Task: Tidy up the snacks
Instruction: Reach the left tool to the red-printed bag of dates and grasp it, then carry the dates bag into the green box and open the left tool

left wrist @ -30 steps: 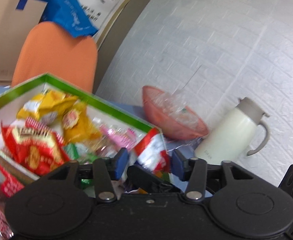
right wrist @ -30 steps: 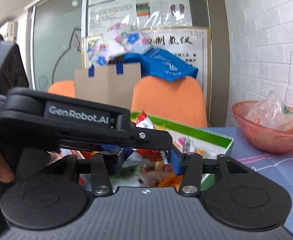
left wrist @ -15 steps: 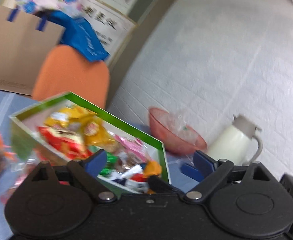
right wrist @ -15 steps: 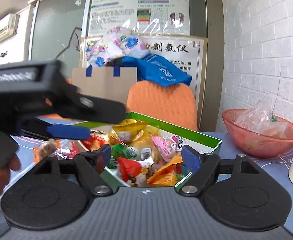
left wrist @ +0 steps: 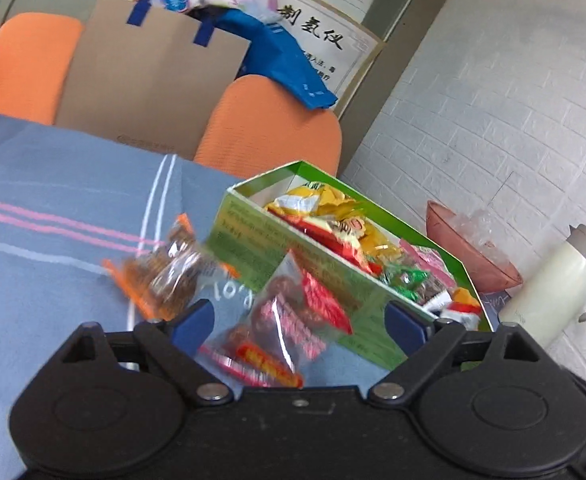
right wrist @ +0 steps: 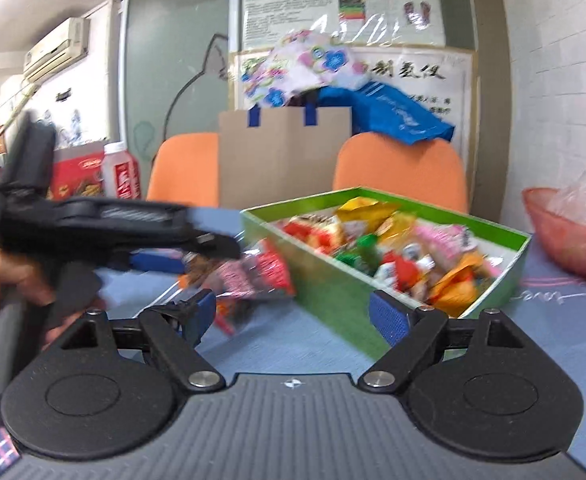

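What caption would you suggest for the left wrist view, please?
Open left gripper above loose snack packets beside the green snack box on a blue tablecloth.

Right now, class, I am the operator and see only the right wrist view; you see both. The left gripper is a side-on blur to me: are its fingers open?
Observer: Yes. In the left wrist view the left gripper has its fingers wide apart, closed on nothing.
Operator: What lies ahead of it?
Observer: A clear packet with orange edges lies on the blue cloth, beside the green box. The gripper mostly hides it from you.
Operator: Anything past the pink bowl?
Observer: A white jug stands just beyond it, outside your frame.
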Demonstrator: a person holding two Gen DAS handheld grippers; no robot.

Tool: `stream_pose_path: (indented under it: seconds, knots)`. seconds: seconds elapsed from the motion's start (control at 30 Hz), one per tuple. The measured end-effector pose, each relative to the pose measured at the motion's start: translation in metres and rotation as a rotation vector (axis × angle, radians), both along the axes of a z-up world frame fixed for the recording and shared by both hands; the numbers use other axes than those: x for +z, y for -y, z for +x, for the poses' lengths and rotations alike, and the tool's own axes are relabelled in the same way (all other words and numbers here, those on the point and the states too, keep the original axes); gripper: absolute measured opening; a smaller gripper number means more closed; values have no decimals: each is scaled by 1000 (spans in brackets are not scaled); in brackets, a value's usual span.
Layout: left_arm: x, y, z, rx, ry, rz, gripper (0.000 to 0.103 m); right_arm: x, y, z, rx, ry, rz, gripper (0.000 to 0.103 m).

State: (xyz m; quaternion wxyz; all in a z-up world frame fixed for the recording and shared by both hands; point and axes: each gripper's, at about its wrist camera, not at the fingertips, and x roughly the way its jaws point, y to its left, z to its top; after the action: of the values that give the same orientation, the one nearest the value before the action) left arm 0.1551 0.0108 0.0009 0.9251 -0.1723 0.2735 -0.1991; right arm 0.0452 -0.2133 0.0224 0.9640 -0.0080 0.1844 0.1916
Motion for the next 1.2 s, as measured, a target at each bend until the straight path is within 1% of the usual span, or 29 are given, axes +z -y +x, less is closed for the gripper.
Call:
stream_pose_path:
  seconds: [0.07, 0.13, 0.17, 0.2, 0.23, 0.27, 0.3, 0.33, 0.37, 0.4, 0.43, 0.47, 0.5, 0.6, 0.7, 0.77, 0.83, 0.87, 0.9, 0.93, 0.97, 1.03, 1.07, 1.13, 1.2]
  knots:
    - [-3, 3, 13, 1, 7, -5, 103, -1, -2, -4, 15, -6, -10, 103]
    - [-9, 4, 24, -12, -24, -27, 103, -3, -3, -7, 21, -15, -28, 103]
    - [-14, 5, 26, -29, -57, -47, 85, -4, -3, -8, 23, -23, -37, 103]
    - [-18, 6, 26, -54, -92, -68, 50, -5, -2, -8, 25, -32, -43, 103]
    - [-23, 7, 22, -81, -130, -86, 38, -7, -1, -10, 28, -39, -44, 103]
    - [-28, 9, 17, -112, -161, -103, 34, -9, 0, -10, 33, -51, -42, 103]
    - [-31, 12, 10, -137, -181, -118, 34, -12, 1, -9, 40, -67, -36, 103]
    - [-33, 14, 3, -157, -185, -130, 36, -15, 2, -7, 45, -86, -28, 103]
    - [-32, 17, -5, -184, -184, -130, 39, -18, 3, -6, 49, -105, -20, 103]
    - [-30, 20, -10, -198, -180, -122, 45, -21, 3, -4, 54, -125, -16, 103]
    - [-28, 22, -13, -201, -167, -113, 53, -23, 3, -3, 58, -145, -16, 103]
    - [-24, 21, -16, -193, -154, -109, 74, -26, 2, -2, 58, -159, -17, 103]
    - [-22, 20, -17, -186, -146, -112, 84, -28, 2, -1, 57, -171, -16, 103]
    - [-18, 19, -15, -196, -143, -128, 89, -30, 1, 5, 53, -199, 7, 103]
    - [-21, 24, -11, -208, -165, -132, 90, -31, -1, 12, 52, -227, 49, 103]
    - [-25, 25, -8, -208, -174, -135, 89, -32, -3, 17, 58, -242, 59, 103]
    - [-29, 27, -6, -211, -187, -141, 86, -33, -7, 22, 56, -247, 44, 103]
    - [-32, 28, -5, -219, -199, -148, 78, -34, -10, 25, 54, -255, 37, 103]
    - [-34, 29, -5, -227, -211, -153, 75, -35, -12, 30, 58, -270, 36, 95]
    - [-36, 29, -6, -225, -209, -168, 75, -36, -12, 34, 68, -289, 41, 76]
    - [-35, 29, -8, -215, -203, -171, 75, -35, -13, 34, 64, -282, 41, 70]
    - [-30, 31, -13, -219, -193, -169, 75, -32, -12, 31, 68, -272, 36, 64]
    - [-26, 31, -16, -224, -186, -171, 74, -31, -11, 27, 70, -262, 36, 63]
    - [-13, 33, -25, -233, -146, -182, 74, -22, -9, 16, 67, -219, 32, 62]
    - [6, 36, -31, -238, -86, -184, 74, -8, -7, 8, 64, -159, 30, 62]
